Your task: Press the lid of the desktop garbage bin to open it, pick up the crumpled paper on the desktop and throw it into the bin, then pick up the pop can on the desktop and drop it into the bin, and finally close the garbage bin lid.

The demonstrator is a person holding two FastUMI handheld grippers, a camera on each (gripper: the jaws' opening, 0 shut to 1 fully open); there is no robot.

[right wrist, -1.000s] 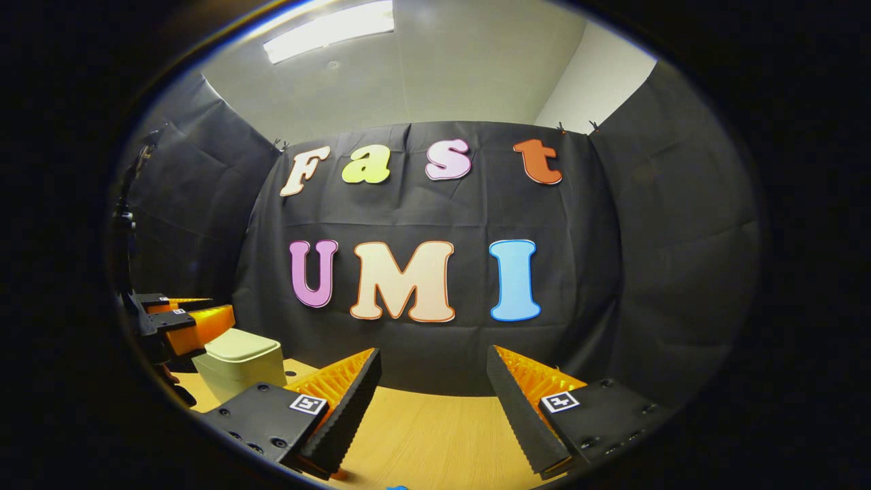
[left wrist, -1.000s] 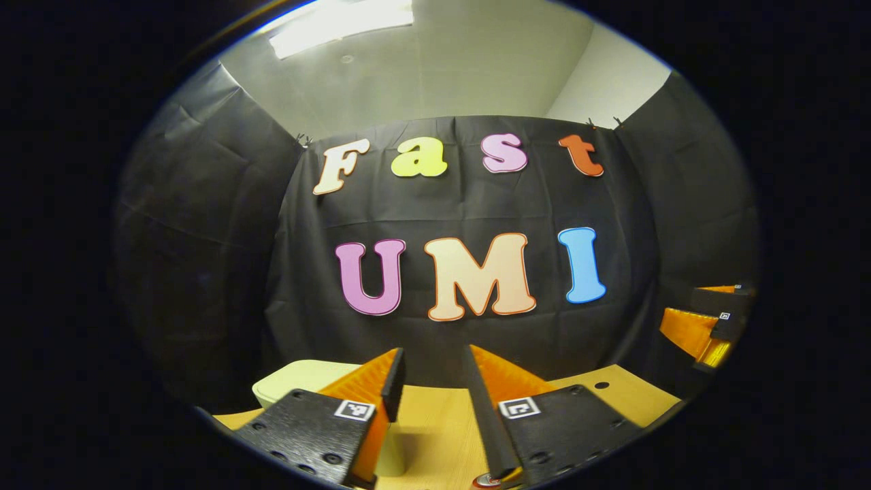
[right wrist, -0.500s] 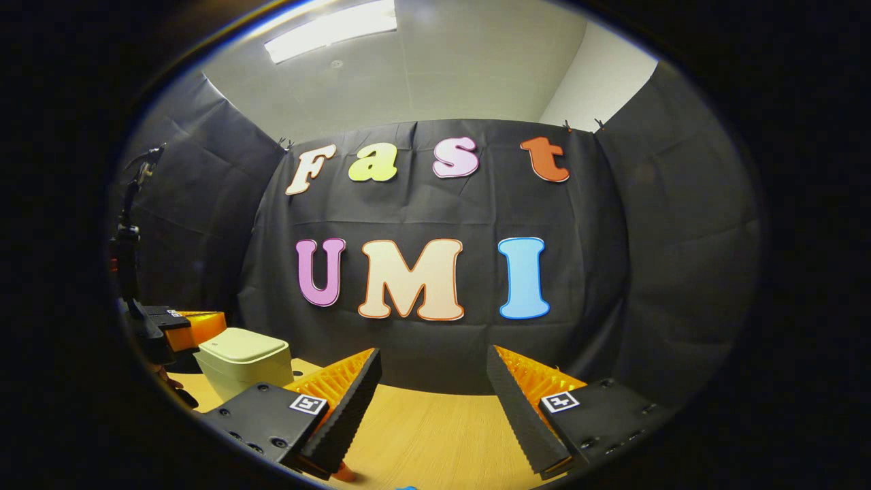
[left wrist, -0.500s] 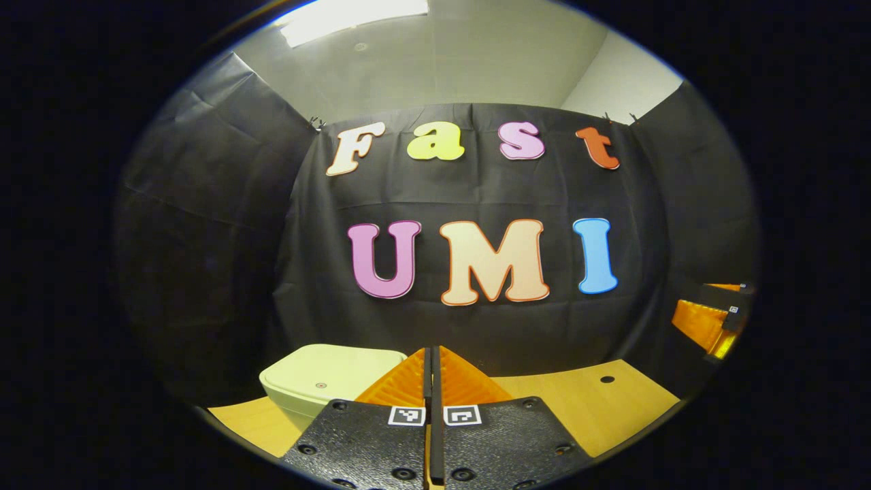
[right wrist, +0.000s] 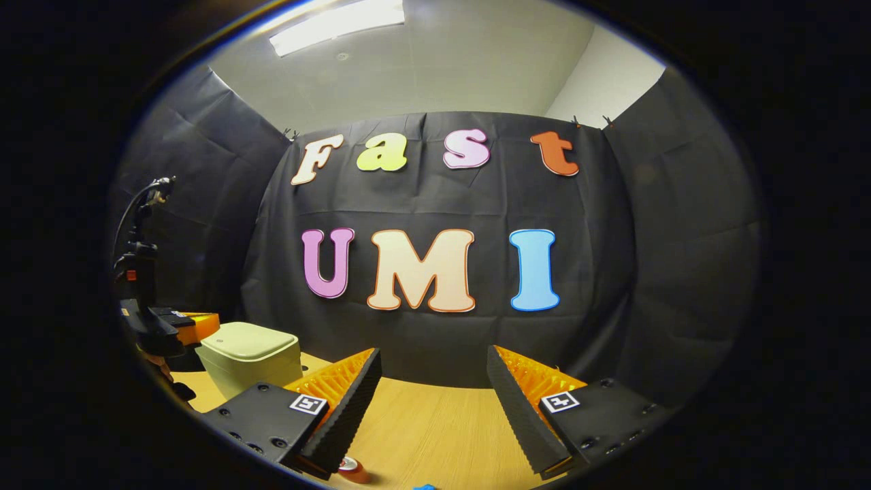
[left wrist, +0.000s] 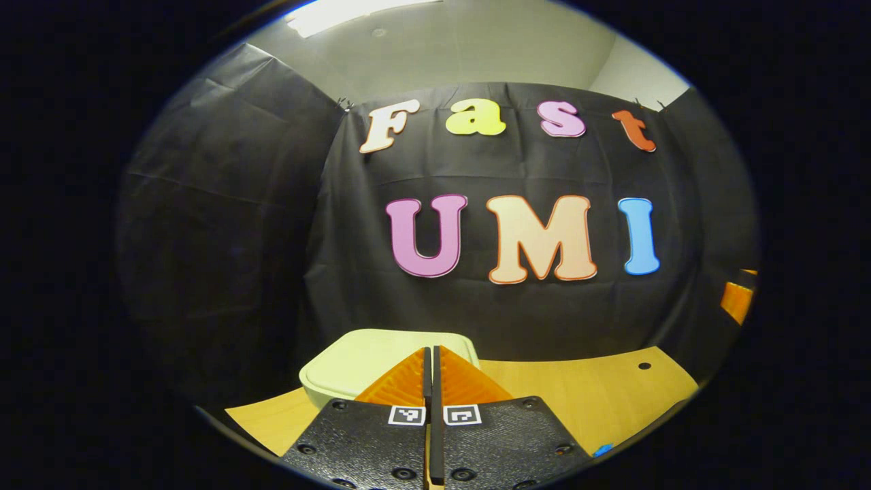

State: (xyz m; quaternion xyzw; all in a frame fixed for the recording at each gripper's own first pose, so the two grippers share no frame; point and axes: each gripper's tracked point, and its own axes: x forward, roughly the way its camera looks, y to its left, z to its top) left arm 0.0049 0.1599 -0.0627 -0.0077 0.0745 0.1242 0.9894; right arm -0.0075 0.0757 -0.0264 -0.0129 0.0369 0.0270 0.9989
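The pale green bin stands on the wooden desk with its lid down. In the left gripper view my left gripper is shut with nothing between its fingers, its tips over the lid's near edge; whether they touch it I cannot tell. The right gripper view has the bin at the left, with the left gripper beside it. My right gripper hangs open over the desk, holding nothing. A red can top peeks out under its left finger.
The wooden desk runs back to the black cloth wall. A small blue thing lies at the desk's near edge. A dark stand with a cable rises at the far left. The right gripper shows at the right edge of the left gripper view.
My left gripper went from open to shut, then swung towards the bin, which now sits straight behind its tips. The right gripper stayed open and tipped down a little, bringing the can top into view.
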